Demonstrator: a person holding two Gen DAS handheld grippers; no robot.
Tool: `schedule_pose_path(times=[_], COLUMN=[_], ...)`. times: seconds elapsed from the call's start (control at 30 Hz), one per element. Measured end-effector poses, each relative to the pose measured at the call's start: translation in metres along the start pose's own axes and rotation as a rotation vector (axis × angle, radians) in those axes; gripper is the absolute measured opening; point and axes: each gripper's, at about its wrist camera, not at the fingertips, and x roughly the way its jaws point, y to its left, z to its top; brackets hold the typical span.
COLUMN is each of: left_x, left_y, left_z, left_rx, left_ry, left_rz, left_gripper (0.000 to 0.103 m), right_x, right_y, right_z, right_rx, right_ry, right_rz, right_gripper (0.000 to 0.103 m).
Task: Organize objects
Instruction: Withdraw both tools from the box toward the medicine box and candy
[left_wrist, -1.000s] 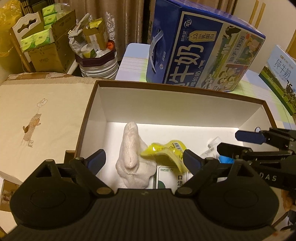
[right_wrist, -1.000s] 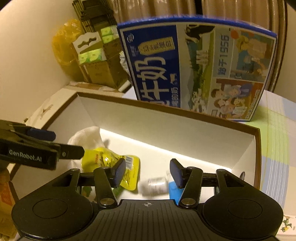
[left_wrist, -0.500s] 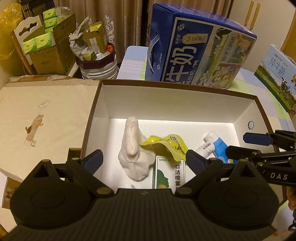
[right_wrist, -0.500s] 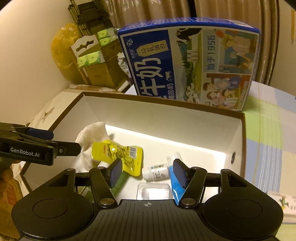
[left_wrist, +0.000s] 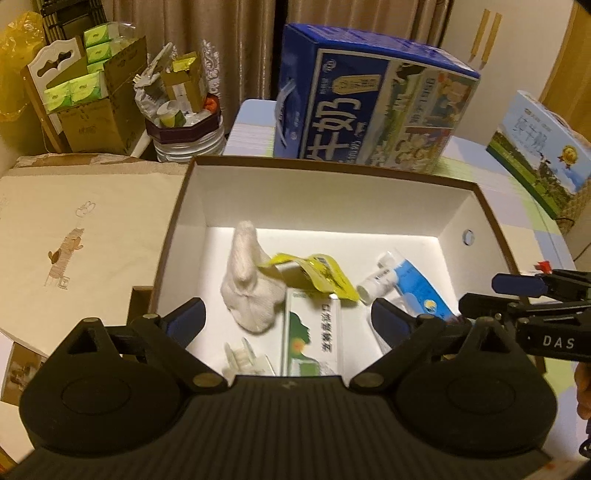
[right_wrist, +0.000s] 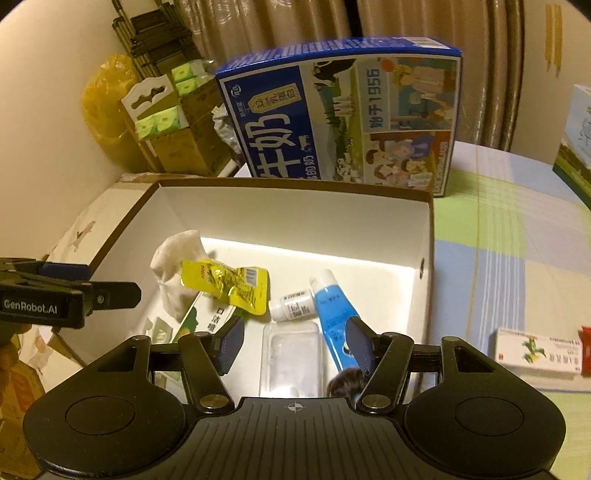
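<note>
Both hand-held grippers, left (left_wrist: 286, 319) and right (right_wrist: 293, 343), hung spread wide and empty above the near edge of the white box (right_wrist: 295, 214). Inside the box lay a white sock (left_wrist: 247, 291), a yellow pouch (right_wrist: 229, 282) across it, a small bottle (right_wrist: 293, 304) touching a blue tube (right_wrist: 334, 314), and a clear case (right_wrist: 290, 358). A blue milk carton (right_wrist: 343, 122) stood on the tabletop (right_wrist: 509, 229) behind the box.

Matte black left gripper (left_wrist: 287, 321), ribbed housing, two round domed hubs, brass pivot screws, blue fingertip pads (left_wrist: 186, 318). Right gripper (right_wrist: 293, 341) same build, crosshair mark centred on housing; "DAS" and "GenRobot.AI" printed white on sides.
</note>
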Motion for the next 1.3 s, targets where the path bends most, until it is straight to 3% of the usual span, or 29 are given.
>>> schedule_pose_path(times=[0.8,1.3], left_x=[-0.05,-0.054], left_y=[-0.053,-0.121], left_z=[-0.061,-0.094], left_rx=[-0.002,0.02], left_ry=[0.027,0.078], left_rz=[-0.035,-0.057], left_gripper=[0.095,0.095], right_x=[-0.075,-0.113], right_y=[-0.011,-0.057], right_z=[-0.056,-0.094], right_rx=[0.067,0.101], right_ry=[-0.01,0.025], right_rz=[0.018,0.015], right_gripper=[0.058,0.058])
